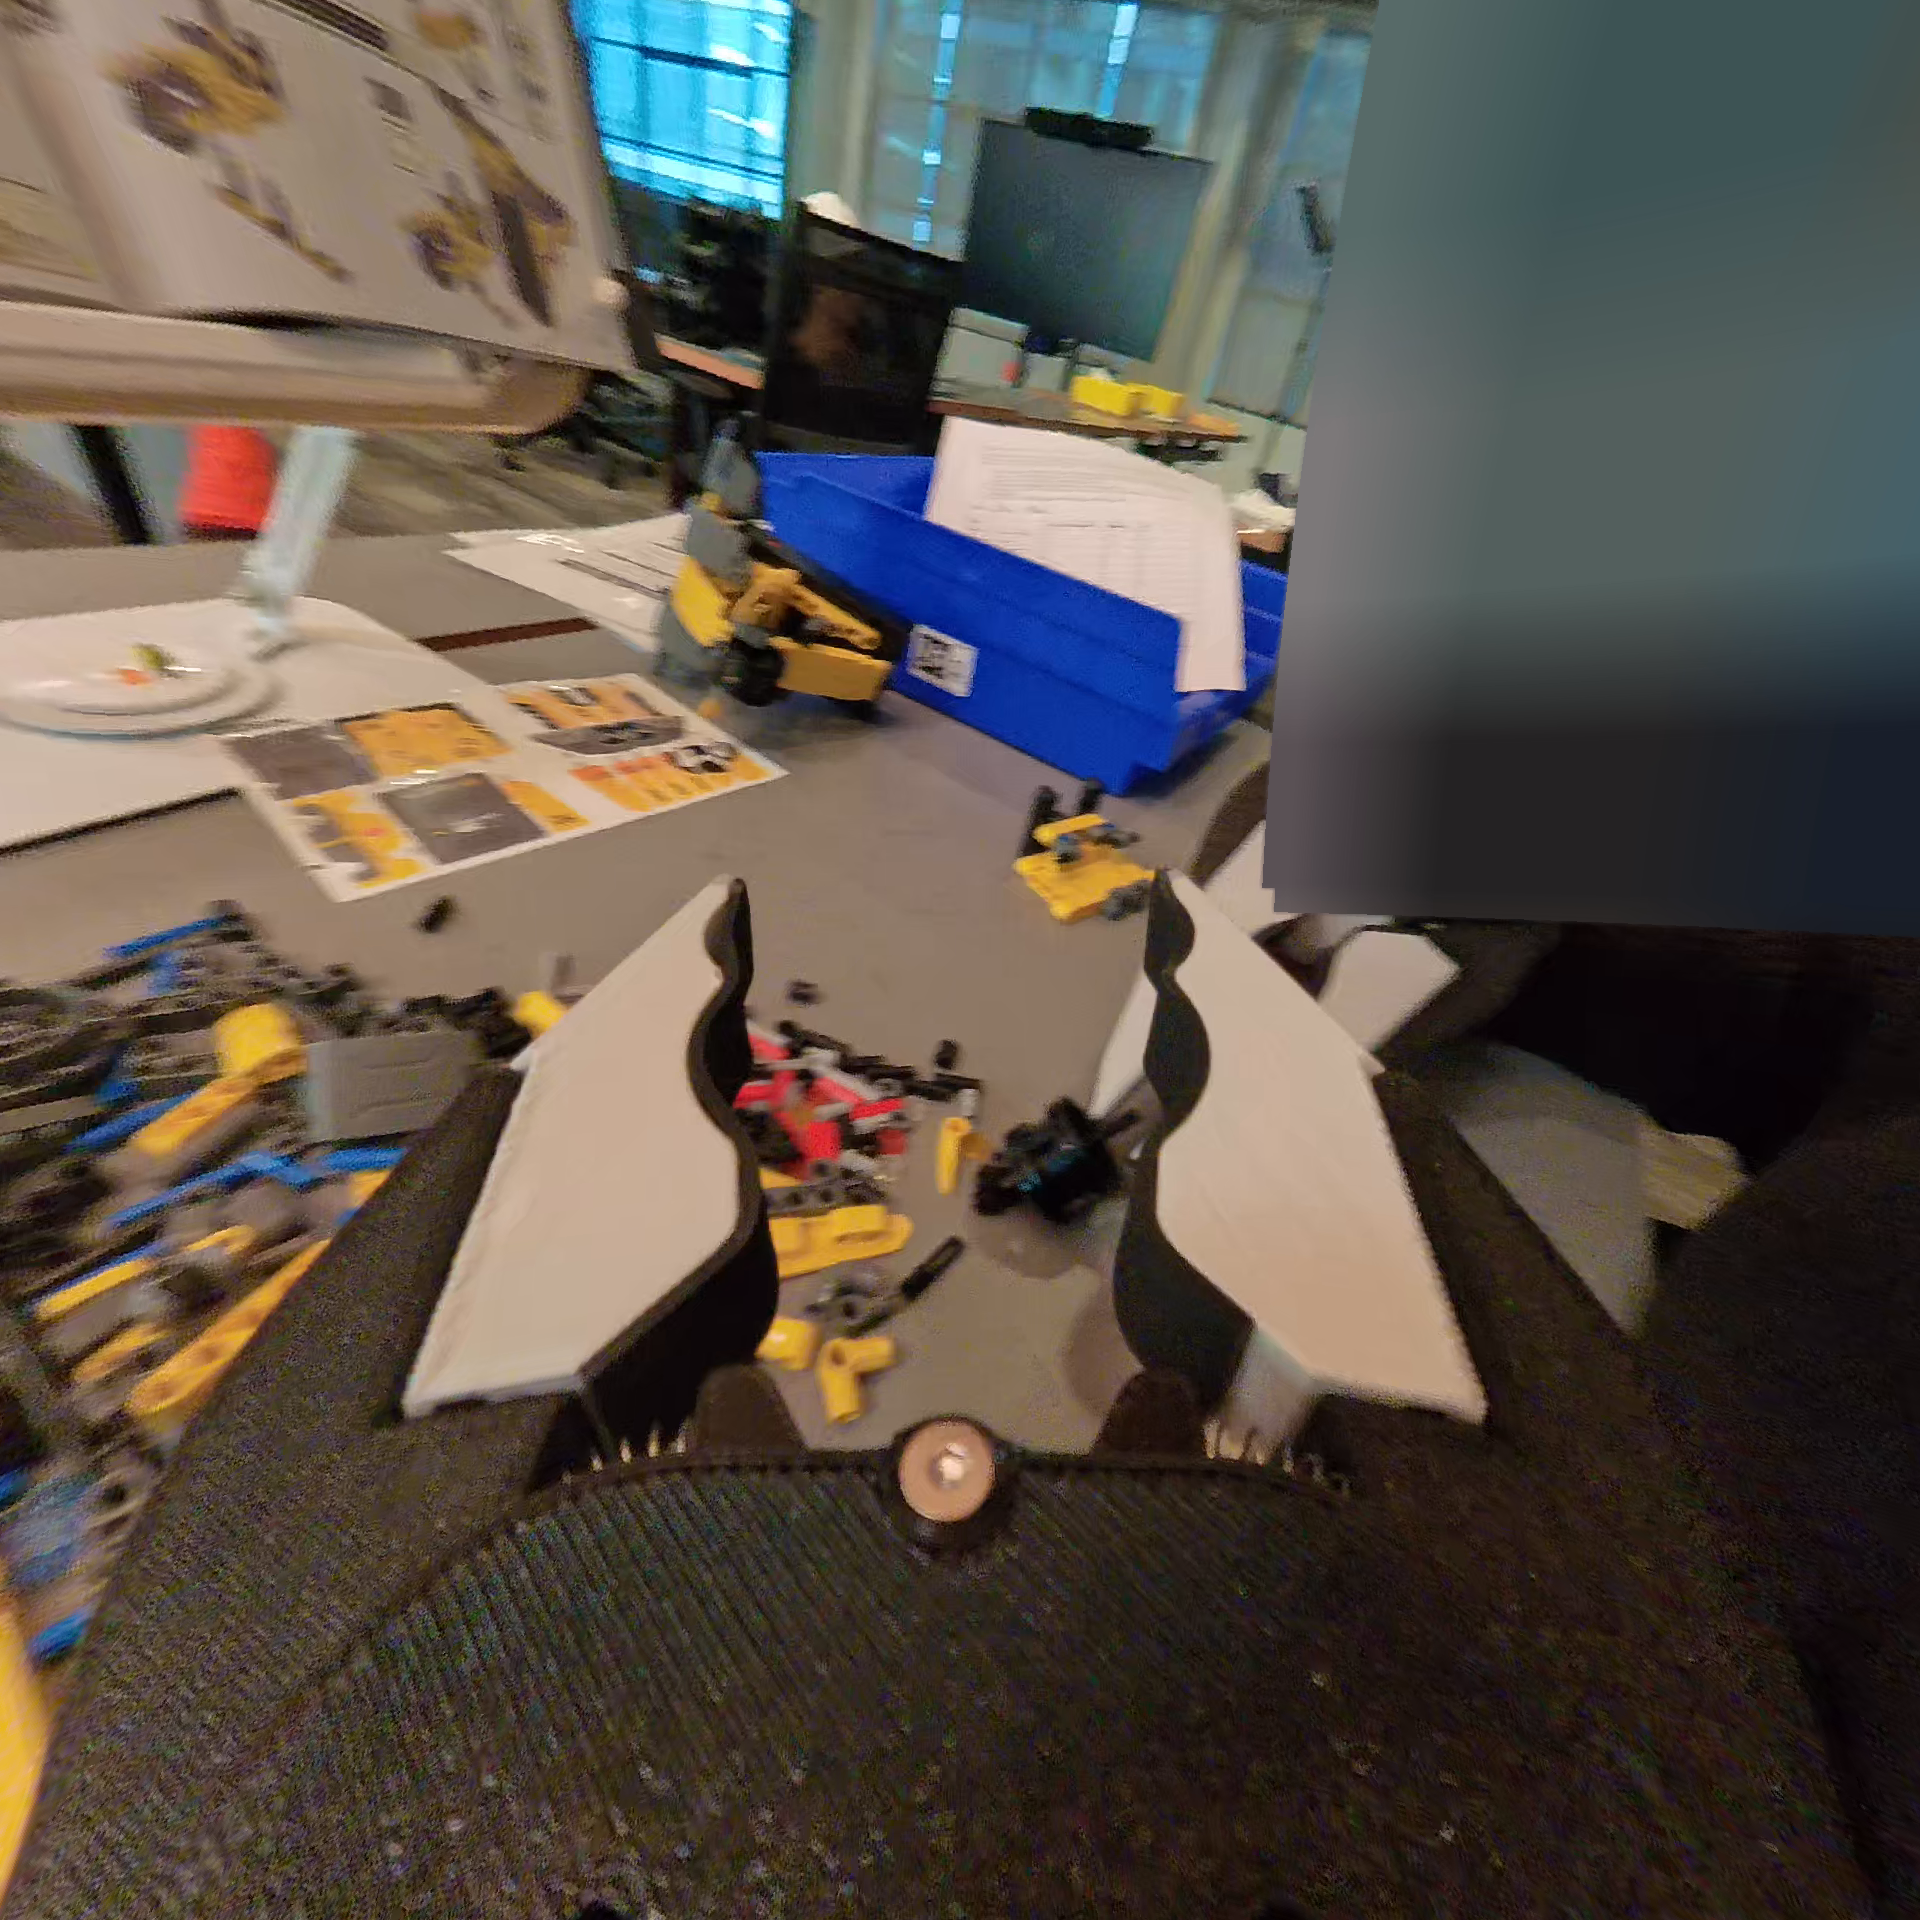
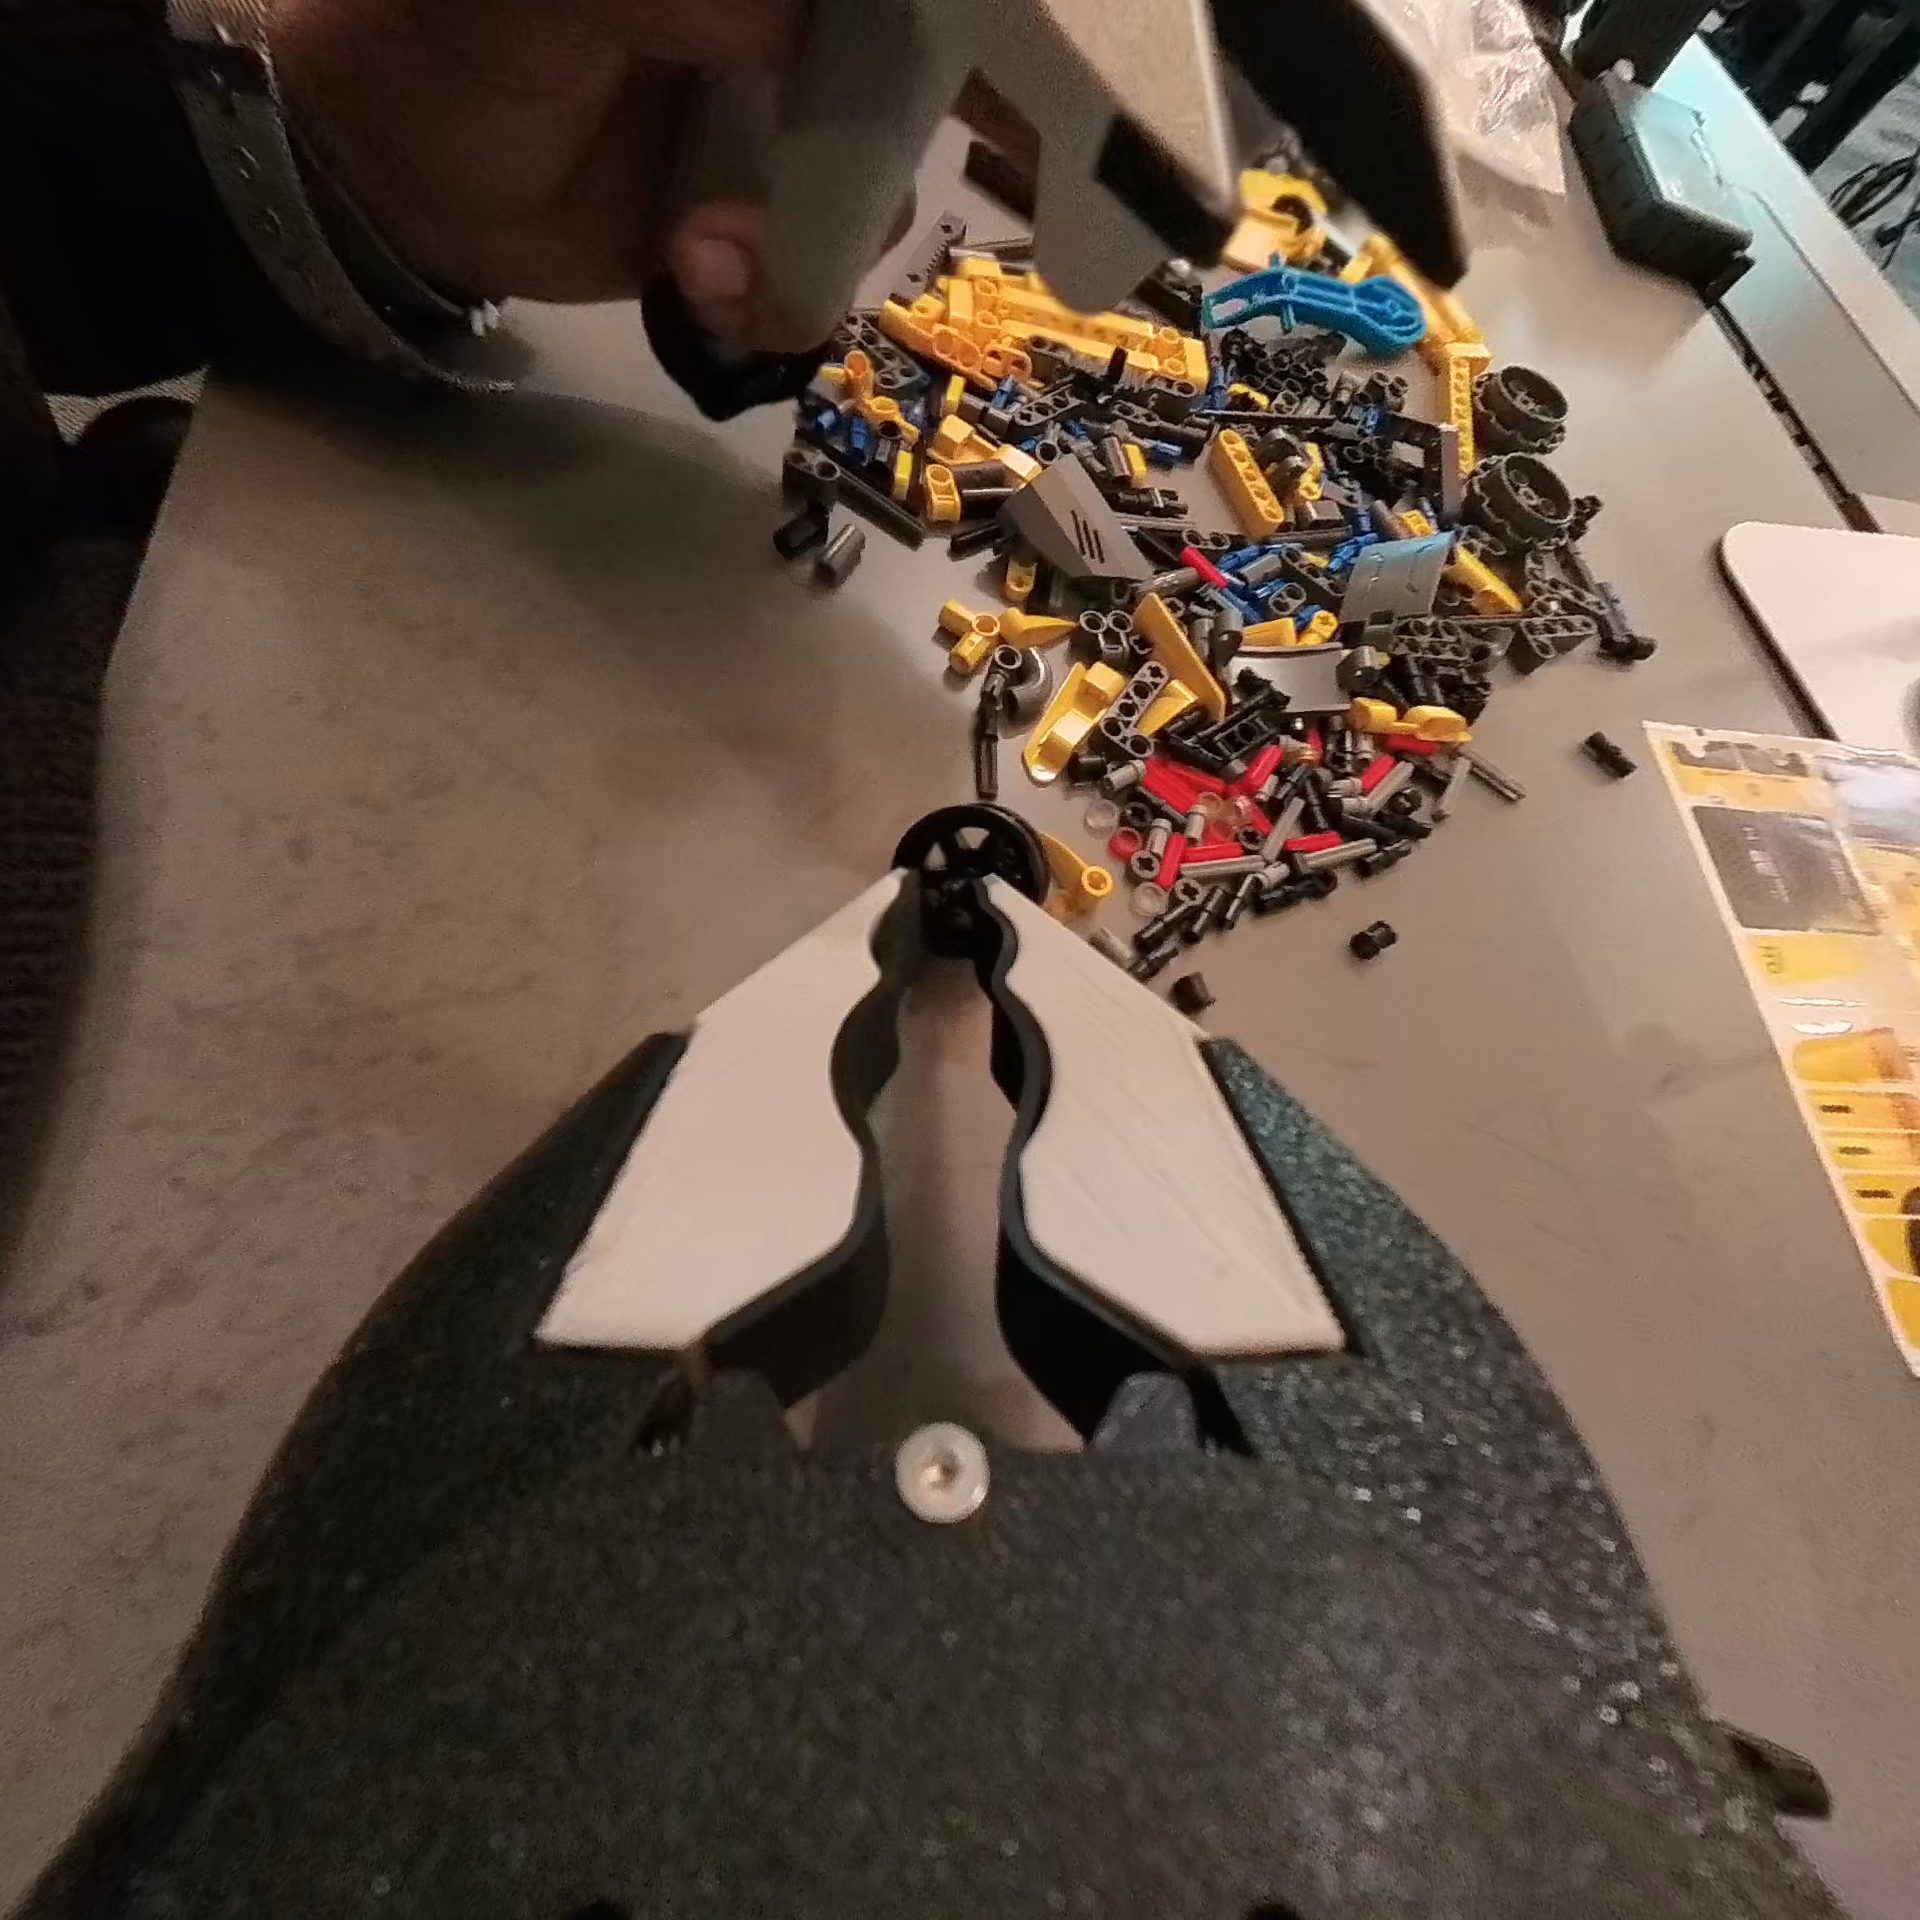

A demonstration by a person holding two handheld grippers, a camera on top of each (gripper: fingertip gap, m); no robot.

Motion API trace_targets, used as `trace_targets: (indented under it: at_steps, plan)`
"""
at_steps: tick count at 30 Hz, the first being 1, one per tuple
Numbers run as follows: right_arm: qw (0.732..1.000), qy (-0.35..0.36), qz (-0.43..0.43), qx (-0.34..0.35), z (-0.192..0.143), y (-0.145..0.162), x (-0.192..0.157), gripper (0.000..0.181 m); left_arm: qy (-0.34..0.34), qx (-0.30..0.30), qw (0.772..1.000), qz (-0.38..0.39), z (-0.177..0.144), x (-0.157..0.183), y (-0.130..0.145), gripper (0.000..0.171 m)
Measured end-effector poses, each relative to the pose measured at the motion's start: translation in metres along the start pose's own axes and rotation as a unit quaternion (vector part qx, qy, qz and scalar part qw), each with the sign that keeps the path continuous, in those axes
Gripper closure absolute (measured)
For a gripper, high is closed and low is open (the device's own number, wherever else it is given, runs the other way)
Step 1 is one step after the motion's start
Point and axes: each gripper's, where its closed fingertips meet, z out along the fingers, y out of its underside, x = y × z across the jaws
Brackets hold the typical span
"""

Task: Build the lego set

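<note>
Currently we hold the right gripper (image 2: 948, 914) clenched on a black wheel assembly (image 2: 966, 862) at 12 o'clock off its tips, axle along the fingers, while our left gripper (image 1: 945, 904) hangs released above loose pieces (image 1: 831, 1122).

Brick pile (image 2: 1226, 582) mixes yellow, black, grey, blue and red pieces on a grey table (image 2: 468, 831), right gripper (image 2: 954, 894) fingers pale grey with black wavy edges, wheel (image 2: 961, 847) black, bin (image 1: 997, 634) bright blue.
</note>
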Motion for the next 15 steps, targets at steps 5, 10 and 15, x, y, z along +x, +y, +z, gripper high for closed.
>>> trace_targets:
  at_steps: [5, 10, 15]
  plan:
    - [0.998, -0.048, 0.038, 0.009, -0.001, -0.005, -0.014, 0.163, -0.069, 0.025, 0.997, 0.007, -0.013, -0.025, -0.010, 0.098]
    - [0.995, -0.080, 0.058, 0.015, -0.002, -0.009, -0.023, 0.162, -0.092, 0.061, 0.993, -0.036, -0.027, -0.042, -0.020, 0.099]
    - [0.992, -0.097, 0.083, 0.025, -0.004, -0.011, -0.022, 0.162, -0.106, 0.094, 0.986, -0.088, -0.044, -0.062, -0.027, 0.105]
